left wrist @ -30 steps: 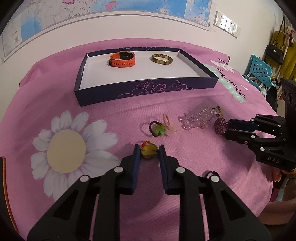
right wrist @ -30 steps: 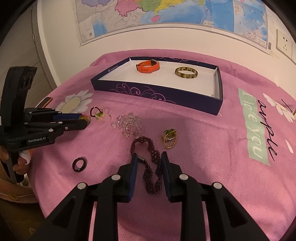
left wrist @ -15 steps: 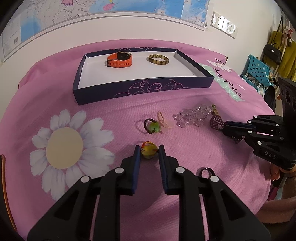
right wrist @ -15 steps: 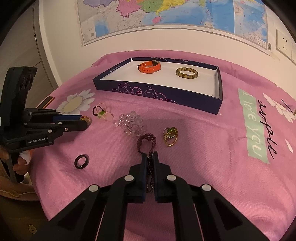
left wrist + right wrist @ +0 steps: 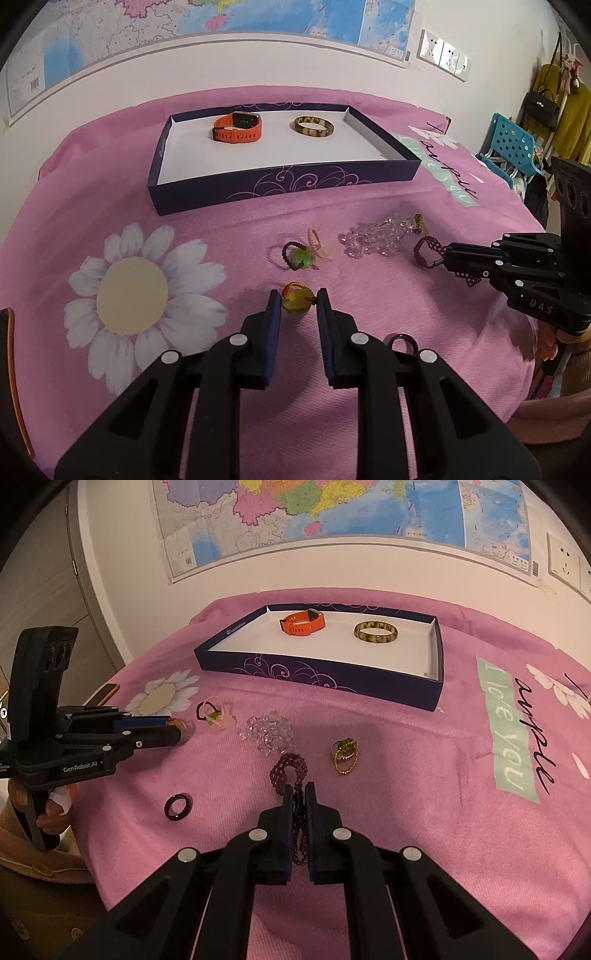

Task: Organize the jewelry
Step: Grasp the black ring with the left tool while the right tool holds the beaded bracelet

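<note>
A dark blue tray [image 5: 284, 182] [image 5: 317, 672] at the back holds an orange watch [image 5: 238, 127] [image 5: 303, 622] and a brown bangle [image 5: 314, 126] [image 5: 376, 632]. My right gripper [image 5: 300, 788] [image 5: 445, 256] is shut on a dark red bead bracelet [image 5: 290, 771] [image 5: 424, 251] and lifts it off the cloth. My left gripper [image 5: 297, 299] [image 5: 181, 733] is open, its fingers on either side of a yellow-green bead charm [image 5: 296, 301] on the cloth.
On the pink cloth lie a green bead ring with pink loop [image 5: 301, 253] [image 5: 212, 712], a clear crystal bracelet [image 5: 376, 236] [image 5: 267, 731], a gold chain with green stones [image 5: 345, 755], and a black ring [image 5: 178, 806] [image 5: 402, 341]. A phone [image 5: 105, 692] lies at the left edge.
My right gripper closed on the dark red bracelet and raised it off the cloth. My left gripper stayed open around the yellow-green charm and moved very little.
</note>
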